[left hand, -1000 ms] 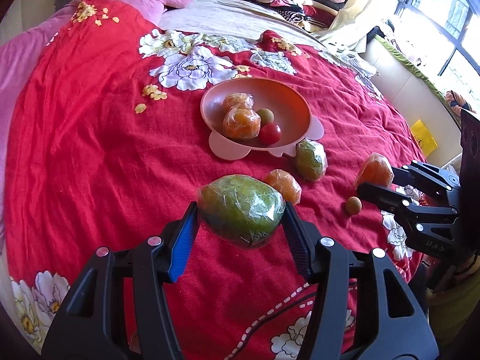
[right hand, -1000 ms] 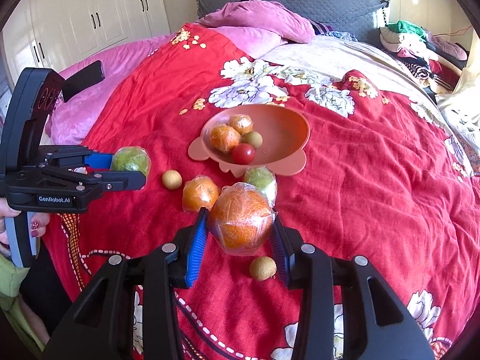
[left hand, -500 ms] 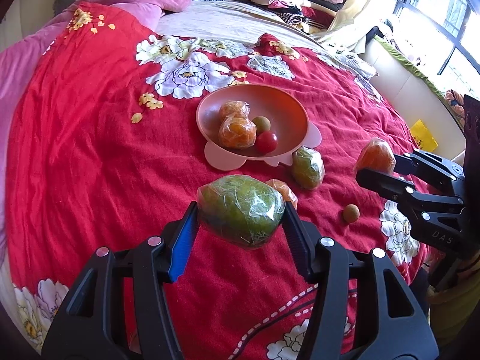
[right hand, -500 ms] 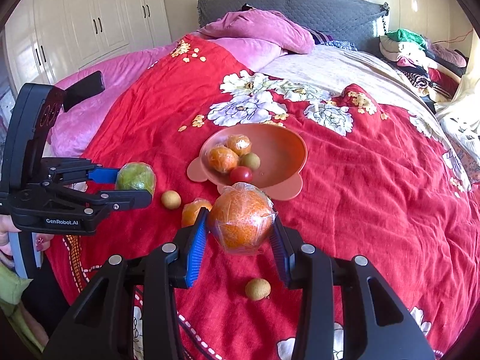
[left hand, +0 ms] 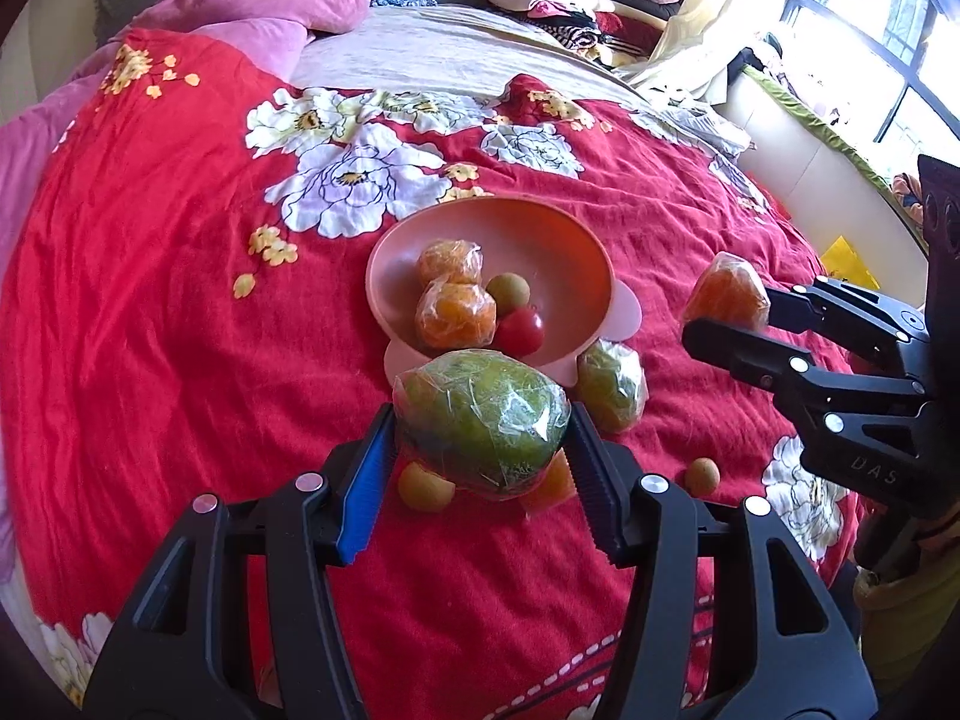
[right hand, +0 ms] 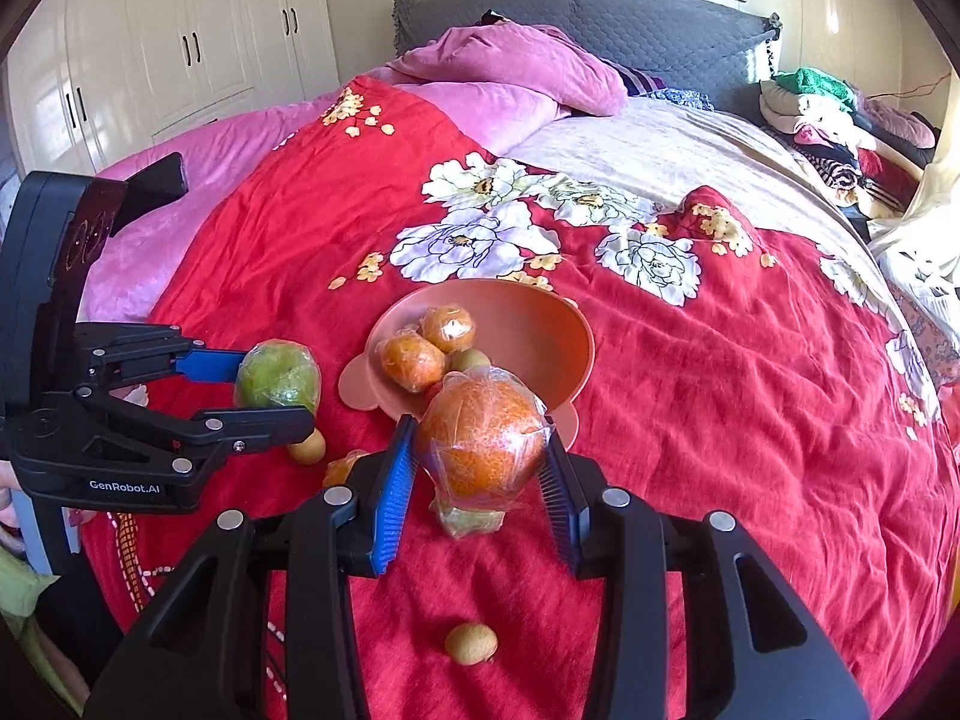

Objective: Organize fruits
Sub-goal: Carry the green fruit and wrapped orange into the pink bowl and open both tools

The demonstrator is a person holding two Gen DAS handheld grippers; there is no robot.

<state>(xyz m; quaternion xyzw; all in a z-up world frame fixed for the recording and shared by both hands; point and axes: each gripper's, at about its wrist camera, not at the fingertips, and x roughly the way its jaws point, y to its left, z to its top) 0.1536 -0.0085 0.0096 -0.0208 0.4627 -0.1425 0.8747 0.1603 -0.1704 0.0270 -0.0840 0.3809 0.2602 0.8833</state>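
Observation:
My left gripper (left hand: 480,432) is shut on a plastic-wrapped green fruit (left hand: 480,420), held above the red bedspread just in front of the pink bowl (left hand: 558,240). My right gripper (right hand: 480,456) is shut on a wrapped orange (right hand: 480,438), also near the bowl (right hand: 540,324). The bowl holds two wrapped oranges (left hand: 456,312), a small brown-green fruit (left hand: 509,294) and a red tomato (left hand: 521,331). Another wrapped green fruit (left hand: 612,385), a wrapped orange (left hand: 555,483) and small brown fruits (left hand: 425,486) lie on the bedspread.
The red floral bedspread (left hand: 180,300) covers the bed. Pink pillows (right hand: 510,66) and a grey headboard (right hand: 600,18) are at the far end. A pile of clothes (right hand: 840,120) lies at the right. White wardrobes (right hand: 180,42) stand at the left.
Both grippers have moved forward toward the bowl while holding their fruits. The loose fruits on the bedspread now sit under and behind the fingers.

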